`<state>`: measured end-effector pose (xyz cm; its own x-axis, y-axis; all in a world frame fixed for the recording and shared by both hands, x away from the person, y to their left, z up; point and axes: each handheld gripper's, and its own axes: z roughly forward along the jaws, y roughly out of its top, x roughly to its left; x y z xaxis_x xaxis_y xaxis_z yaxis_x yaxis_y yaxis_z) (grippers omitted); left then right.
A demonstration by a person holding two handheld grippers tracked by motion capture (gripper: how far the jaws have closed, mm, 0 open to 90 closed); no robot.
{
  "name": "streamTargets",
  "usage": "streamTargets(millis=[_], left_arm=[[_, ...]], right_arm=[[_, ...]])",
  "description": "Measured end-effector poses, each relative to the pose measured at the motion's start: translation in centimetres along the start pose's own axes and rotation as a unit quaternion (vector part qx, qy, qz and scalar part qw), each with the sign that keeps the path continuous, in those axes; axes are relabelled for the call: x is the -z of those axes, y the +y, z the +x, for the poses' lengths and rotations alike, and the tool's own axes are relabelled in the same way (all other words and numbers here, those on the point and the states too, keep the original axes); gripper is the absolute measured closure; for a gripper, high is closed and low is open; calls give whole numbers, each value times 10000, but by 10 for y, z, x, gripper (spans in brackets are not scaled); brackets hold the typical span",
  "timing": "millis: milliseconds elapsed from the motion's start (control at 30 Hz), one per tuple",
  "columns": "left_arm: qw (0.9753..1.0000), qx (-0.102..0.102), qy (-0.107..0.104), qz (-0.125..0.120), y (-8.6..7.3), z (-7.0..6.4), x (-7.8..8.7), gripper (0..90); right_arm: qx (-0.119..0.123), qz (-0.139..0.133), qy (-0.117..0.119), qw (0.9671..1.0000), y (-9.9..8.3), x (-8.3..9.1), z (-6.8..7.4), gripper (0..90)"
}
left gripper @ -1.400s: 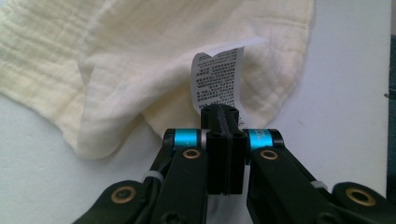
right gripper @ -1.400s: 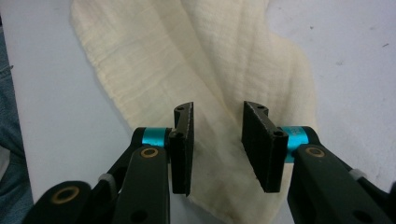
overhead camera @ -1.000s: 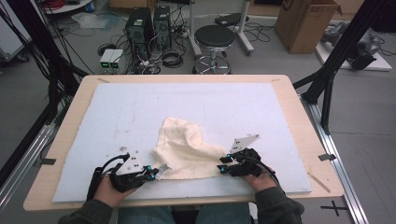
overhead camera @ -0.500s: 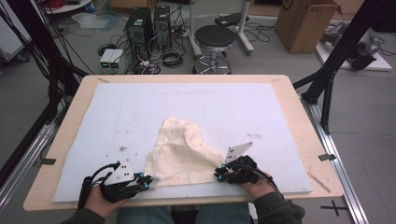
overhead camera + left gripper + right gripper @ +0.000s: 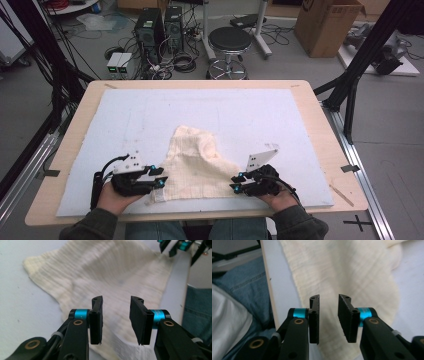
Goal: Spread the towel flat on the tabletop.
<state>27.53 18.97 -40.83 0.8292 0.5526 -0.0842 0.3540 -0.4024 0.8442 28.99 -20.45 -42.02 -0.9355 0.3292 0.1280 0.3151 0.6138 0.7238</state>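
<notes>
left gripper (image 5: 161, 177): lower left of the high view, jaws parted at the cloth's (image 5: 197, 165) corner | right gripper (image 5: 235, 182): lower right, jaws parted at the opposite corner | gripper views: we see nothing clamped, jeans beyond the edge | cloth: crumpled, lower centre of table (image 5: 310, 107) | stool (image 5: 229, 40) at top.

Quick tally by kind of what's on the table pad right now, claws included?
Cream cloth: 1
Claws: 2, the left claw and the right claw, both open at the cloth's near corners
White table pad: 1
Total: 4
</notes>
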Motion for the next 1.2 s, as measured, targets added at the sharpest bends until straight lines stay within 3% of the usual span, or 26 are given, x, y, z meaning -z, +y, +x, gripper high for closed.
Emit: streamTargets(millis=[300, 433, 500, 633, 767, 900, 1200], left_arm=[[9989, 175, 430, -56, 38, 36, -32, 596], [9969, 440, 650, -65, 50, 56, -47, 634], [9953, 476, 841, 4, 54, 65, -57, 649], [9930, 630, 984, 177, 60, 80, -74, 650], [9912, 747, 1083, 159, 63, 90, -89, 651], [9886, 938, 1139, 300, 62, 98, -104, 651], [9830, 901, 1380, 804, 53, 102, -122, 637]], right_arm=[[-271, -528, -437, 9973, 7, 12, -23, 576], [-448, -732, -598, 9945, 9, 17, -34, 562], [-471, -812, -690, 9932, 10, 19, -37, 551], [-548, -914, -779, 9913, 11, 20, -44, 538], [-603, -913, -844, 9904, 11, 18, -50, 528], [-632, -968, -901, 9892, 12, 16, -55, 525], [-700, -982, -970, 9879, 10, 17, -60, 522]])
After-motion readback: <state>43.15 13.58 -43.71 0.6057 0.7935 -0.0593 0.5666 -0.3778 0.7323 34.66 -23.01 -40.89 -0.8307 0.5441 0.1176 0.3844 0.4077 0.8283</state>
